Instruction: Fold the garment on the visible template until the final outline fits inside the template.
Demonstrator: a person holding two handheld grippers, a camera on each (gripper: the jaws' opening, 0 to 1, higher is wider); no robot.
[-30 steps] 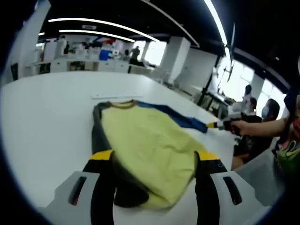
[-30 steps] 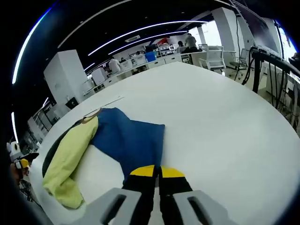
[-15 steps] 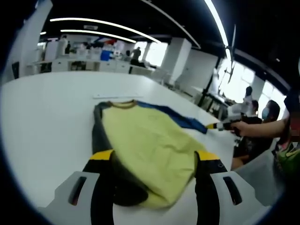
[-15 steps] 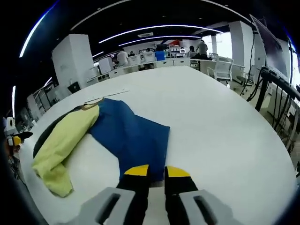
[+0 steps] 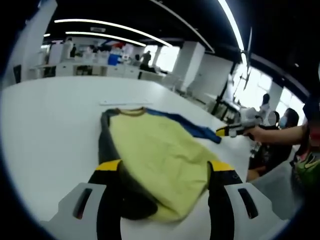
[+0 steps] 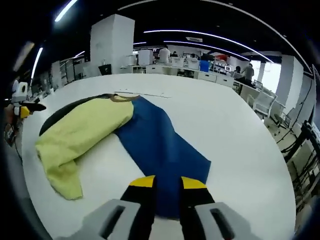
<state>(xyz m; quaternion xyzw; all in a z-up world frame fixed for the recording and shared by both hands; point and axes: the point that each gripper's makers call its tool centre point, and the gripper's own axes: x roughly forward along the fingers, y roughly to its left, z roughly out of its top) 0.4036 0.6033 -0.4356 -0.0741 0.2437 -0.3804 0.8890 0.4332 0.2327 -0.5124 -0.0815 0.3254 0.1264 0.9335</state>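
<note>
On the white bench [image 6: 240,125] both tongs sit parted – right tongs [image 6: 162,182] over the blue sleeve [image 6: 165,150], left tongs [image 5: 165,167] over the yellow hem [image 5: 170,200] – a shallow pinch could slip

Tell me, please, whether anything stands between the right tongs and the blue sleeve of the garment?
Nothing visible does. In the right gripper view the right tongs stand open directly over the end of the blue sleeve, with only cloth and bare white table ahead of them.

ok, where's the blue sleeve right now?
In the right gripper view the blue sleeve lies flat on the white table, running from the yellow body to the right gripper.
</note>
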